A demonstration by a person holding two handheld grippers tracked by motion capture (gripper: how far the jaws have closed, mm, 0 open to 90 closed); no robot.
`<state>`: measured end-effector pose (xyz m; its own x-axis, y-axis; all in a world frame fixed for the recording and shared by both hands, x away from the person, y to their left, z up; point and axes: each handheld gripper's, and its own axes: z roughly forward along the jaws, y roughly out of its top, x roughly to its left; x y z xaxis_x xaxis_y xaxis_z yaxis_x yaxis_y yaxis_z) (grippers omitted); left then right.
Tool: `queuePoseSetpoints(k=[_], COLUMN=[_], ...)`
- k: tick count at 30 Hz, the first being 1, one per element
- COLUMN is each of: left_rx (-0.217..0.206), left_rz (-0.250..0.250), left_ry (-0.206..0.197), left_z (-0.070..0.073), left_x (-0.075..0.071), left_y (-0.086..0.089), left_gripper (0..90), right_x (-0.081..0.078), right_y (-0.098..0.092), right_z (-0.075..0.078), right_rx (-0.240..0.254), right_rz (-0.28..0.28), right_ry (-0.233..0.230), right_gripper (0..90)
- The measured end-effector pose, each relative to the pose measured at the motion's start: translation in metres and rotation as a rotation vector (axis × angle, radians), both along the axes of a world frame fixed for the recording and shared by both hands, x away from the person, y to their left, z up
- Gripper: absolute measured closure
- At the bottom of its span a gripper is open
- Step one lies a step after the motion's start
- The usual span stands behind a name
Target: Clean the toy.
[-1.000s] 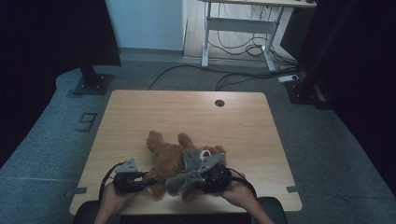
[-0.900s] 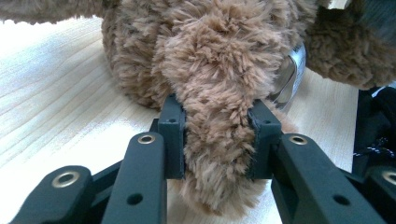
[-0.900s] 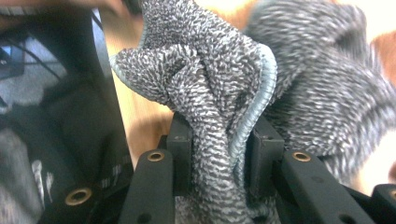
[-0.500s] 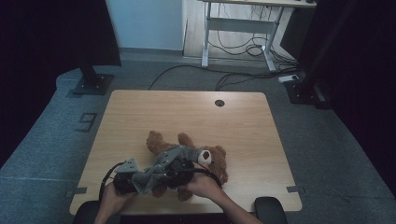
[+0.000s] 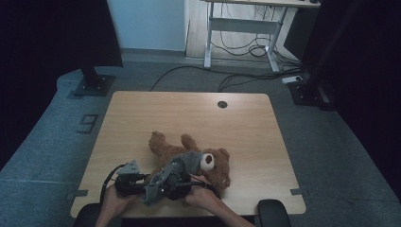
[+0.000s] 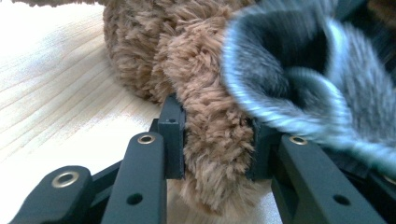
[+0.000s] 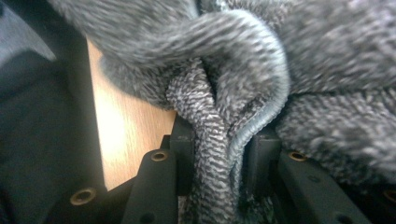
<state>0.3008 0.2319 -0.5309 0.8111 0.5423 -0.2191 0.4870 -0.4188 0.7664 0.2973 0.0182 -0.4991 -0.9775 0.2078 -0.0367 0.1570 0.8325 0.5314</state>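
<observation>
Teddy bear (image 5: 189, 156): lay on its back near the wooden table's (image 5: 156, 113) near edge, head toward your right, so both hands could reach it.
Left gripper (image 6: 215, 144): you had its jaws part-closed and pressed on a brown plush limb of the bear – likely to pin the toy down while it was being dressed.
Right gripper (image 7: 219, 144): just beside the left one, at the bear's near side; you had it clamped on a bunched fold of the grey knitted garment (image 7: 224, 84), jaws narrow.
Garment: draped across the bear's chest, its open hem gaping over the held limb – apparently ready to be drawn on.
</observation>
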Motion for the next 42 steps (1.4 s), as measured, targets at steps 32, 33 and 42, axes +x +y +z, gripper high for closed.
queuePoseSetpoints(k=[32, 33, 42], left_rx=[0.006, 0.006, 0.015], left_rz=[-0.024, -0.025, -0.03], left_ry=[-0.038, -0.039, -0.042], left_z=[0.001, 0.001, 0.002], left_x=[-0.003, -0.003, -0.003], left_y=[-0.004, -0.004, -0.004], left_gripper=[63.7, 63.7, 63.8], right_x=[0.047, 0.054, 0.105], right_y=[-0.053, -0.05, -0.007], right_z=[0.108, 0.111, 0.11], right_rx=[0.203, 0.204, 0.214], right_rz=[-0.141, -0.152, -0.2], right_ry=[-0.138, -0.145, -0.13], right_gripper=[68.8, 68.8, 68.8])
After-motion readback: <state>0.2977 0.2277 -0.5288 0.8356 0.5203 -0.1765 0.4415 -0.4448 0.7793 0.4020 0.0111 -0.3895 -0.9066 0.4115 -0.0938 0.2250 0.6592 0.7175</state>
